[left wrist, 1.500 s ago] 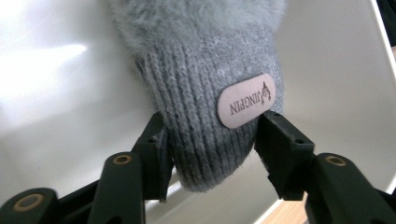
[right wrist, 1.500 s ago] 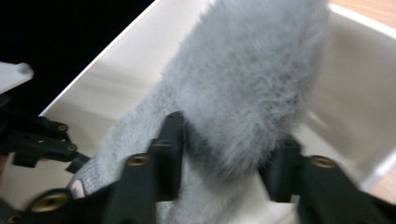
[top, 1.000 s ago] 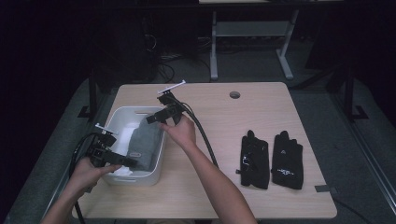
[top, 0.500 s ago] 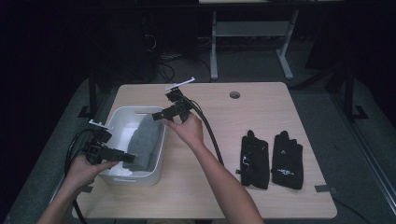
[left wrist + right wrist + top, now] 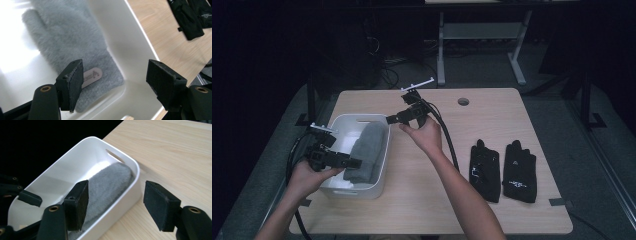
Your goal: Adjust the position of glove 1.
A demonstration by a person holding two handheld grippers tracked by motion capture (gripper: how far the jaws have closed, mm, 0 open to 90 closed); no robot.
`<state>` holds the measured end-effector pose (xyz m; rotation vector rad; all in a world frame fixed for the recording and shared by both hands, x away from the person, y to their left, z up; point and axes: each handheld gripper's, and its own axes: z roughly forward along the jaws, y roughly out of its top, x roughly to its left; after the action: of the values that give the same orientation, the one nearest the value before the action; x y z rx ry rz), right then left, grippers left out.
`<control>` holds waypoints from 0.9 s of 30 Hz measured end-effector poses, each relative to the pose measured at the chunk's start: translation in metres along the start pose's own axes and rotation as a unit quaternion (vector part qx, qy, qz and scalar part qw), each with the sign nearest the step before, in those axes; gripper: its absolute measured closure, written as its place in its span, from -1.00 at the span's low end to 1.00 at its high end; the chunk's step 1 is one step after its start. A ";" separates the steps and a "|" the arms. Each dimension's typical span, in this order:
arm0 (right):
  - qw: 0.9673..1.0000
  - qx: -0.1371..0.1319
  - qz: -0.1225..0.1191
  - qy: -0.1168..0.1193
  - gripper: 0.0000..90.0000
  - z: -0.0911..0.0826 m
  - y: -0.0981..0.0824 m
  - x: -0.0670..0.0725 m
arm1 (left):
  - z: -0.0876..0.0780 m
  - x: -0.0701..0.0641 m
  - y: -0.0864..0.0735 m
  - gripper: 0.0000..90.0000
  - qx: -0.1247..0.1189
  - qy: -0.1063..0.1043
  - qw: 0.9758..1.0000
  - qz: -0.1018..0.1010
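Observation:
A grey fuzzy mitten (image 5: pixel 364 150) lies inside the white bin (image 5: pixel 384 131) at the table's left. My left gripper (image 5: pixel 356 163) hovers over the bin's near left corner. It is open, and its own view looks down on the mitten (image 5: pixel 70 42) past empty jaws (image 5: pixel 115 82). My right gripper (image 5: pixel 391 119) hangs just past the bin's far right corner, pointing at it. Its jaws have just been opening and nothing is between them (image 5: pixel 116 200). Below them are the bin rim (image 5: pixel 82 143) and the mitten (image 5: pixel 110 182).
A pair of black gloves (image 5: pixel 484 170) (image 5: pixel 519 171) lies flat on the right part of the wooden table (image 5: pixel 512 115). A cable hole (image 5: pixel 463 101) sits near the far edge. Each gripper trails a black cable. Dark floor and a desk frame lie beyond.
The right hand has drawn back to the right, away from the bin, and its jaws stand wider. The left gripper has risen a little above the bin. The mitten stays in the bin.

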<state>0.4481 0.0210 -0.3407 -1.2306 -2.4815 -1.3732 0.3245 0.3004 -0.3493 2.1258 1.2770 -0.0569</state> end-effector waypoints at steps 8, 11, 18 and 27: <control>1.000 -0.005 0.005 -0.021 -0.26 -0.024 -0.006 -0.011 | 0.001 -0.017 0.010 -0.38 -0.013 -0.002 1.000 0.019; 1.000 -0.010 0.007 -0.027 -0.26 -0.034 -0.009 -0.015 | 0.003 -0.023 0.014 -0.39 -0.016 -0.004 0.999 0.028; 0.999 -0.011 0.002 -0.035 -0.33 -0.054 -0.016 -0.025 | 0.005 -0.038 0.021 -0.43 -0.029 -0.001 0.999 0.044; 0.999 -0.015 0.002 -0.043 -0.35 -0.079 -0.032 -0.036 | 0.012 -0.058 0.032 -0.47 -0.038 -0.006 0.997 0.070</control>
<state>0.4269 -0.0686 -0.3293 -1.3292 -2.5215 -1.3890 0.3230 0.2389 -0.3225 2.1403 1.1028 0.0368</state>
